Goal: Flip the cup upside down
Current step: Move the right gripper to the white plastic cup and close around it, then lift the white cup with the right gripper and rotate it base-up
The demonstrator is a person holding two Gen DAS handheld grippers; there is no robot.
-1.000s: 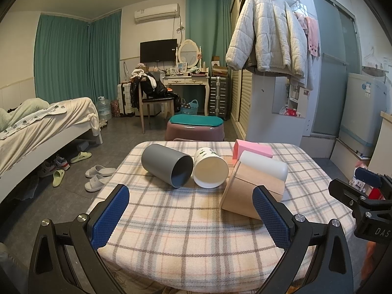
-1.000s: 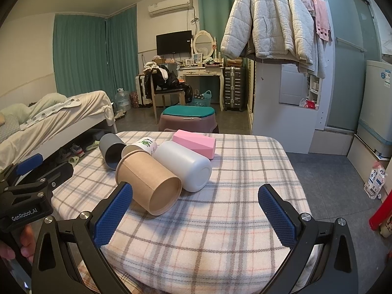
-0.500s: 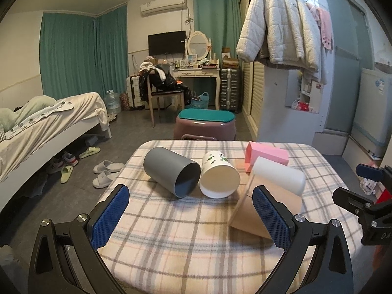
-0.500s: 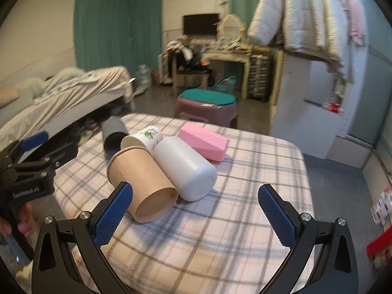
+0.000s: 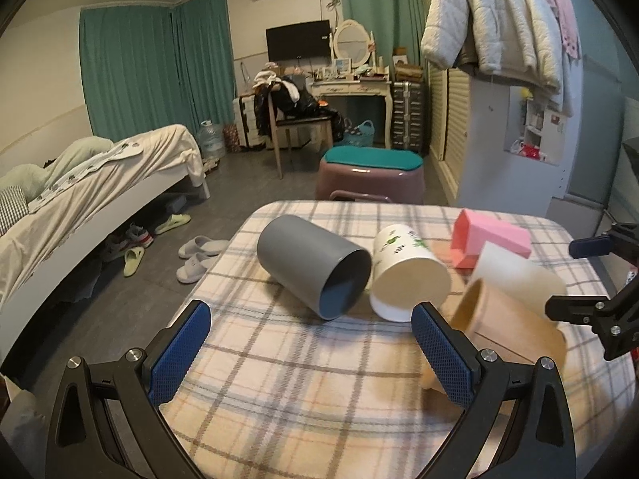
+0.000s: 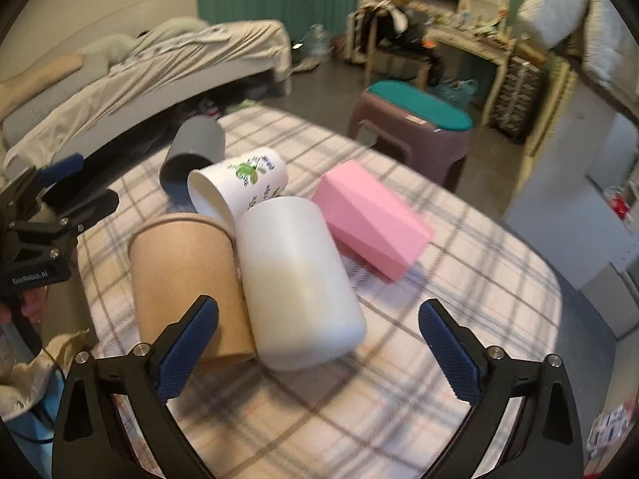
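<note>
Several cups lie on their sides on the plaid-covered table [image 5: 299, 391]: a grey cup [image 5: 311, 265], a white cup with a leaf print [image 5: 407, 271], a brown paper cup [image 6: 187, 279], a plain white cup [image 6: 297, 283] and a pink angular cup [image 6: 367, 219]. My left gripper [image 5: 311, 355] is open, just short of the grey and leaf-print cups. My right gripper [image 6: 315, 343] is open and empty, its jaws standing either side of the plain white cup's near end and over the brown cup. The right gripper also shows in the left wrist view [image 5: 591, 279].
A purple stool with a teal top [image 5: 371, 175] stands beyond the table. A bed [image 5: 80, 183] runs along the left, with slippers [image 5: 195, 257] on the floor. A white cabinet [image 5: 511, 131] with a hanging jacket is at the right.
Both grippers have moved forward toward the cups. The right gripper has tilted down and closed in over the plain white and brown cups. The cups have not moved.
</note>
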